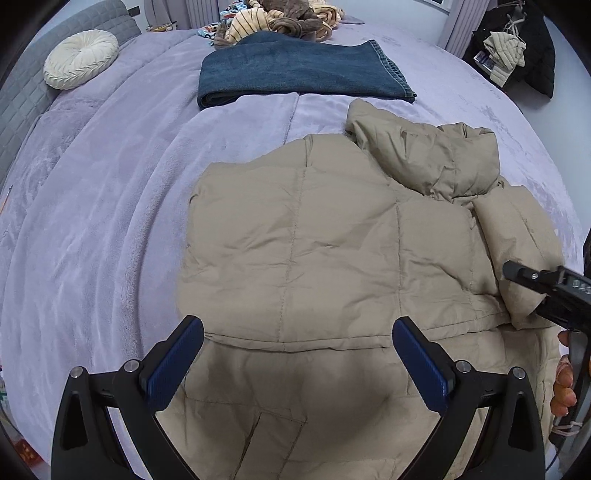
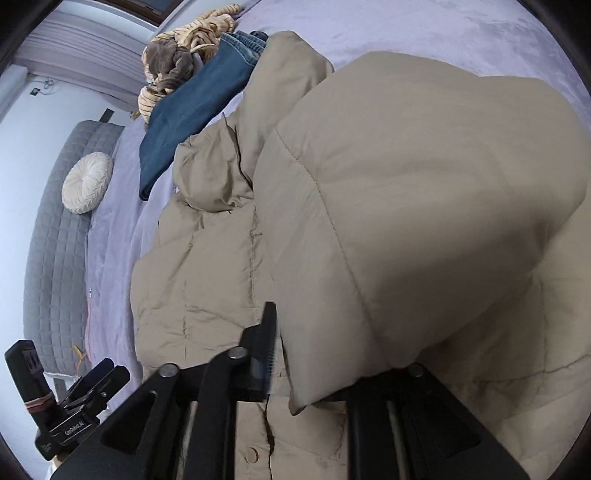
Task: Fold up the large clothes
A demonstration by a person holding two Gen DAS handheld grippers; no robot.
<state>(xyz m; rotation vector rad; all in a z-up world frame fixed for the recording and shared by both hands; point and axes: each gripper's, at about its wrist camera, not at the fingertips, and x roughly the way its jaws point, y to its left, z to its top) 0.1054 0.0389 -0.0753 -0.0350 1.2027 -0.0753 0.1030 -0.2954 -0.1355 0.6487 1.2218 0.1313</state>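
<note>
- Closest to the lens, the left gripper (image 1: pixel 297 354) hangs with its blue-padded fingers (image 1: pixel 173 363) spread wide, nothing between them, hovering over the near part of the beige puffer jacket (image 1: pixel 314 240).
- Over at the jacket's right side, the right gripper (image 2: pixel 332 354) is pinched on the sleeve (image 2: pixel 406 206): one dark finger (image 2: pixel 264 347) shows against the fabric, the other is buried under the puffy fold, and the sleeve is lifted and bulging right up at that camera.
- In the left wrist view the right gripper (image 1: pixel 546 288) bites the sleeve's end at the jacket's right edge, bare fingers (image 1: pixel 563 384) of the person's hand wrapped on its handle.
- The jacket lies spread on the lavender bedspread (image 1: pixel 92 240), long axis running away from the left gripper, hood (image 1: pixel 436 155) at the far end, tipped toward the jacket's right.
- Beyond the hood, folded blue jeans (image 1: pixel 295 70) lie crosswise, just apart from the jacket.
- Past the jeans, a heap of striped and brown clothes (image 1: pixel 280 18).
- Far left of the jacket, a round cream pillow (image 1: pixel 81 59) leans by the grey quilted headboard (image 1: pixel 22 96).
- Far right of the jacket, off the bed, dark and pale garments (image 1: pixel 513 51) hang.
</note>
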